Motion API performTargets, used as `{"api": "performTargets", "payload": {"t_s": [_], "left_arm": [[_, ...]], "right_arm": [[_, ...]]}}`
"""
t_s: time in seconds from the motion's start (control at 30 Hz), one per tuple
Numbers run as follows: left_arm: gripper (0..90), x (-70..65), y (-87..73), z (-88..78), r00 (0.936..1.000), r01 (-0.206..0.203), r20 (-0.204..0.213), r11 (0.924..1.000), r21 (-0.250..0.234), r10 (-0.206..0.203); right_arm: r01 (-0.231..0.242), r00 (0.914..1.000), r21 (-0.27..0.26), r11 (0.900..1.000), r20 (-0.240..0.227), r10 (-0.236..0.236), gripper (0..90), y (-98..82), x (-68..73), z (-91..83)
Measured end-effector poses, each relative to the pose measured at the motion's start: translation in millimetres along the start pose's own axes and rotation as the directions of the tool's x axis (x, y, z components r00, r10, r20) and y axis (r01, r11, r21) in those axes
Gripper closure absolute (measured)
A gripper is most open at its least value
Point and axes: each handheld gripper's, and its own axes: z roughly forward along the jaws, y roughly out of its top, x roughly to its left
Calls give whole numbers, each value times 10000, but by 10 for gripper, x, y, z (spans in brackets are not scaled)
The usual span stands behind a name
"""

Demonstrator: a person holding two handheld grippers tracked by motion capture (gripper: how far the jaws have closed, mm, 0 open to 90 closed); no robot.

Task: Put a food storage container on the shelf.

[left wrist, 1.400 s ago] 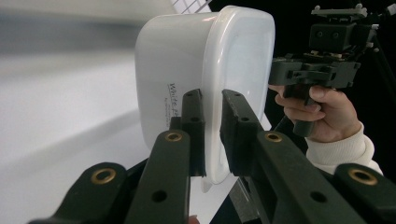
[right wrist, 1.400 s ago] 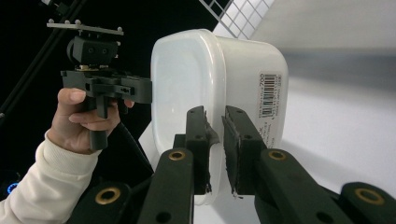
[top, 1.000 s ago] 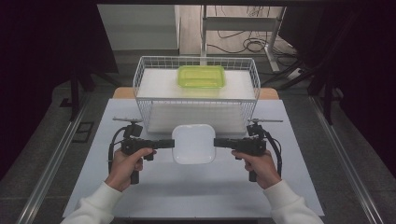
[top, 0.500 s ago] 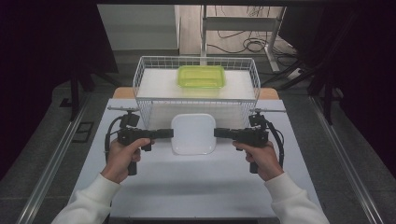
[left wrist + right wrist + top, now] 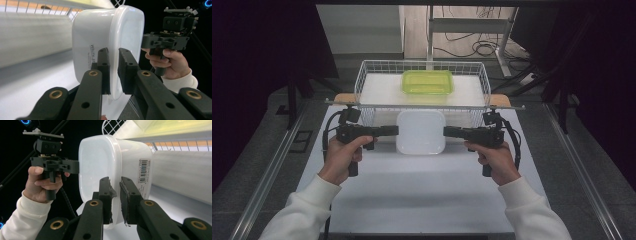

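A: Dark room, and a white table (image 5: 422,190) with a wire basket (image 5: 362,82) along its far edge. Which step is this?

B: The carry, I'd judge. The left gripper (image 5: 395,130) and the right gripper (image 5: 447,131) each clamp the rim of the white container (image 5: 421,131) from opposite sides, holding it just in front of the basket.

A: And that green container (image 5: 427,82)?

B: Inside the basket, at its back.

A: Next move?

B: Probably raise it clear of the basket's near wall, both hands level and together, then lower it in front of the green one.

A: Anything different from a second ago?

B: The white container sits closer to the basket; both grips are unchanged.
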Motion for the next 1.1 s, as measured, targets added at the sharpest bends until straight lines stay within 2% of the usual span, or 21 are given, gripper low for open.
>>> {"api": "performTargets", "payload": {"t_s": [0.27,0.7,1.1], "left_arm": [[809,-57,138,-29,9998,-181,-21,9998,-118,181],[810,-181,412,-84,9985,-549,0,9978,-373,549],[814,-263,702,-94,9970,-771,32,9958,-489,773]], "right_arm": [[187,9998,-25,9998,66,-187,791,141,50,-17],[540,9985,-363,9979,36,-539,790,400,128,-76],[634,9980,-536,9965,71,-632,787,658,125,-99]]}}
